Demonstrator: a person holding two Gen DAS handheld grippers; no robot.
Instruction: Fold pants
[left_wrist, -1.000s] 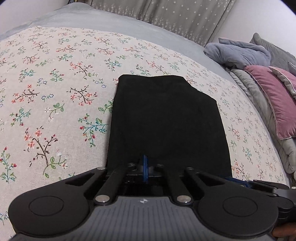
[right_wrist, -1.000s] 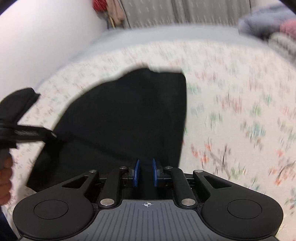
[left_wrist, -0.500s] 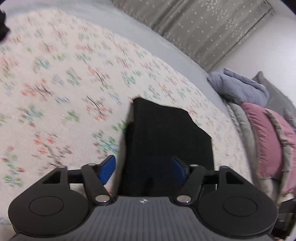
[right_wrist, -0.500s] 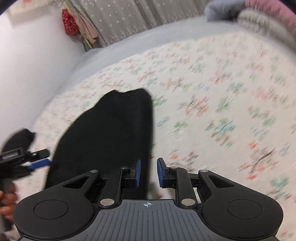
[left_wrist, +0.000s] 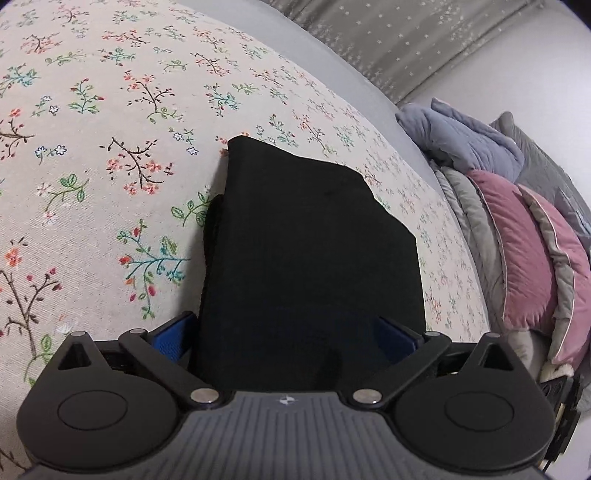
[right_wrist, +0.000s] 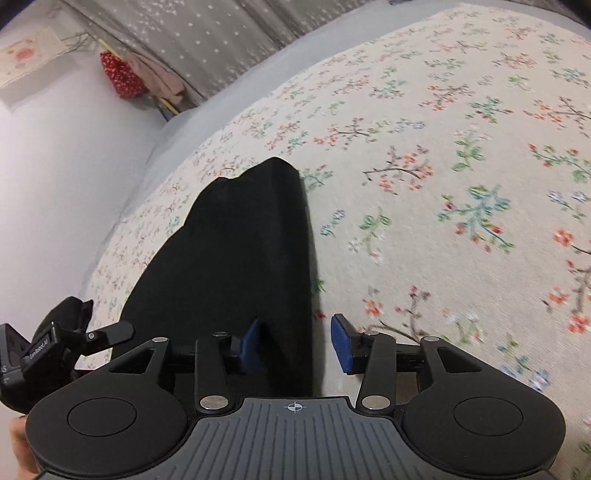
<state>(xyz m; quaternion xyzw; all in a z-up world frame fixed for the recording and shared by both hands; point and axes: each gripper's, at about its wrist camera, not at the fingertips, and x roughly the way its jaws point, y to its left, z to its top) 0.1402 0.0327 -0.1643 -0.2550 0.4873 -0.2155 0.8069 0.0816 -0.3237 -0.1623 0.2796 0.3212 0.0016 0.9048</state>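
Observation:
The black pants lie folded into a compact block on the floral bedspread. My left gripper is wide open, its blue pads on either side of the near end of the pants. In the right wrist view the pants reach from the middle down to my right gripper, which is open over their near right edge. The left pad is over the black cloth, the right pad over the bedspread. The other gripper shows at the lower left.
Pink and grey pillows and a blue-grey blanket are piled along the right side of the bed. Grey curtains hang behind. A white wall and a red hanging bag are on the left.
Both grippers have opened: the left was shut at the near edge of the pants, the right nearly shut. Both have let go and drawn back. The pants stay folded on the bed.

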